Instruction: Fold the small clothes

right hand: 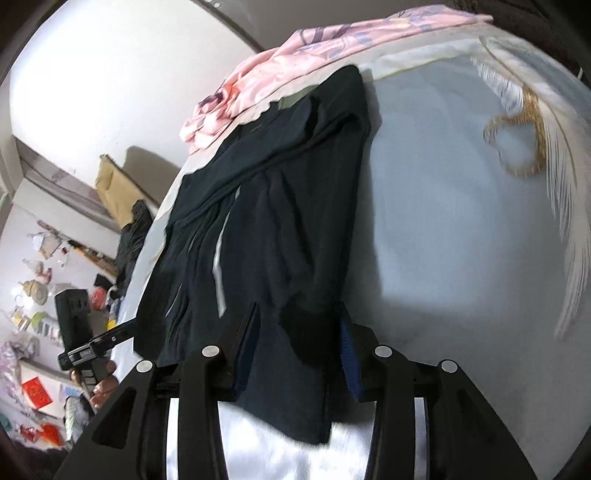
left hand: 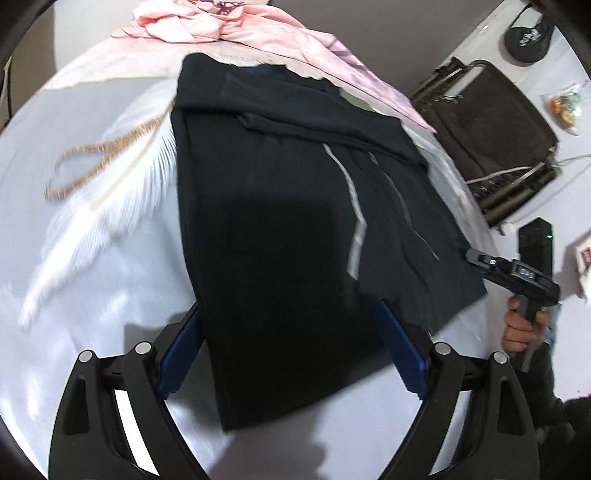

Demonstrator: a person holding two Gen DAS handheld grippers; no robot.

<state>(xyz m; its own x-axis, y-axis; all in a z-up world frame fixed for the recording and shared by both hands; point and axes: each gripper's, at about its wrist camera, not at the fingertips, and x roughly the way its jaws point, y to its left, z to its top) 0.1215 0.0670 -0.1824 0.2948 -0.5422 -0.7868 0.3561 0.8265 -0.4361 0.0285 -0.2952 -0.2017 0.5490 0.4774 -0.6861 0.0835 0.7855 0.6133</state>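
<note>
Now you're mid-fold: both tools, left tool (left hand: pixel 288 350) and right tool (right hand: pixel 295 350), stand spread around the dark garment (left hand: pixel 280 221) beside the white feather (left hand: pixel 122 192); pinch its near hem next.

The dark garment (left hand: pixel 273 229) is matt cloth, smooth, with pale grey stripes (left hand: pixel 352 206) of faintly shiny finish. Under it the bedspread (left hand: pixel 92 280) is pale satin-like cloth with a soft sheen, printed with a white feather (right hand: pixel 565 206). Beyond the garment lies crumpled pink cloth (left hand: pixel 207 26), lightly glossy. The left gripper (left hand: pixel 288 354) is matt black plastic with blue finger pads (left hand: pixel 400 350) and bright metal pins.
</note>
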